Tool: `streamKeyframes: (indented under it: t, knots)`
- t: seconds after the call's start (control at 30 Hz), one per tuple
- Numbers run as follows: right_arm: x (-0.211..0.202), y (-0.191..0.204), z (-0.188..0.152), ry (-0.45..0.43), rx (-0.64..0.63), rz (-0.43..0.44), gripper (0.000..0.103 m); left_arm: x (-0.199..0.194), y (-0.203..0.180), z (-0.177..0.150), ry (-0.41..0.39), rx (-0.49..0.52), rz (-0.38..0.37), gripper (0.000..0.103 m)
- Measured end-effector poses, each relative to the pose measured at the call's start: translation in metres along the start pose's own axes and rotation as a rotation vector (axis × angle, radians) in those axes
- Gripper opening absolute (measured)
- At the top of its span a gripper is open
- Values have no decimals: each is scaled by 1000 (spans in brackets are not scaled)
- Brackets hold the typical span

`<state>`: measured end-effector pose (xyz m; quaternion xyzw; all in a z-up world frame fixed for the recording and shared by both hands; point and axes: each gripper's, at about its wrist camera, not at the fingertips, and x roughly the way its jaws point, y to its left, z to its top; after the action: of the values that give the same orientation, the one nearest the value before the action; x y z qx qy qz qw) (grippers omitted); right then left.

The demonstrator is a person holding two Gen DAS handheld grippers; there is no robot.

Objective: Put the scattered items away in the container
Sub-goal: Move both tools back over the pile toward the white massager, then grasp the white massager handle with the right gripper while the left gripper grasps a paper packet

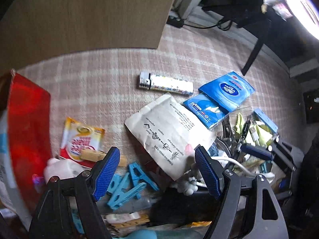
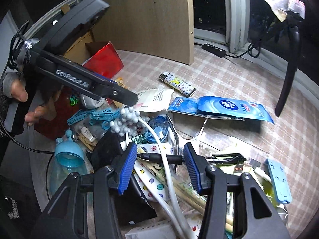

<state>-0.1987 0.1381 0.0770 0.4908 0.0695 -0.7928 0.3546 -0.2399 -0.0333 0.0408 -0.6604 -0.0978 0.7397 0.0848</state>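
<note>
My left gripper (image 1: 157,171) is open and hovers over a white paper packet (image 1: 169,131), blue clothes pegs (image 1: 129,187) and a white bead cluster (image 1: 187,183); nothing is between its pads. From the right wrist it shows as a black tool (image 2: 131,99) held by a hand (image 2: 20,91) above the packet (image 2: 155,97). My right gripper (image 2: 159,168) is open, straddling a black pen (image 2: 159,157) and a white cable (image 2: 169,177) without gripping them. A red box (image 2: 103,59) stands open at the left. A patterned lighter (image 2: 177,83) and blue wipe packs (image 2: 235,107) lie farther out.
Everything sits on a pink checked mat (image 2: 249,75). A brown board (image 2: 151,20) stands behind, with a black power strip (image 2: 214,49) and a black furniture leg (image 2: 287,83) at the right. A blue bottle (image 2: 67,157), an orange sachet (image 1: 81,139) and a light blue strip (image 2: 279,181) lie in the clutter.
</note>
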Motion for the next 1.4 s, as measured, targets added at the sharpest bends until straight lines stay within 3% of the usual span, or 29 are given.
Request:
streamKeyframes:
  t: [0.3,0.47,0.57,0.63,0.7,0.73,0.83,1.0,1.03,1.23,1.4]
  knots:
    - [13,7,3,26,-69,0,41,19,-5,10,25,-89,-86,76]
    - [22,7,4,40,-72,12,41,22,-11,12,5,-92,-76,74]
    - [23,6,4,39,-61,23,35,19,-12,12,-21,-101,-81,60]
    - [21,7,3,38,-65,14,31,17,-12,12,-33,-100,-85,39]
    - [21,7,3,35,-69,-3,13,15,-13,12,-42,-98,-91,31]
    - [20,5,2,36,-65,-3,10,14,-13,12,-47,-98,-94,29]
    - [17,1,0,46,-43,24,8,10,-14,10,-65,-87,-106,17]
    - [6,3,-4,14,-26,8,6,-8,-16,11,-124,-67,-118,7]
    - [0,3,-4,-3,-16,11,6,-13,-15,11,-133,-62,-118,0]
    - [-30,-4,-5,-73,44,22,5,-31,-17,11,-185,-34,-113,0]
    - [-36,-15,-10,-82,99,17,5,-18,-22,4,-118,-30,-165,3]
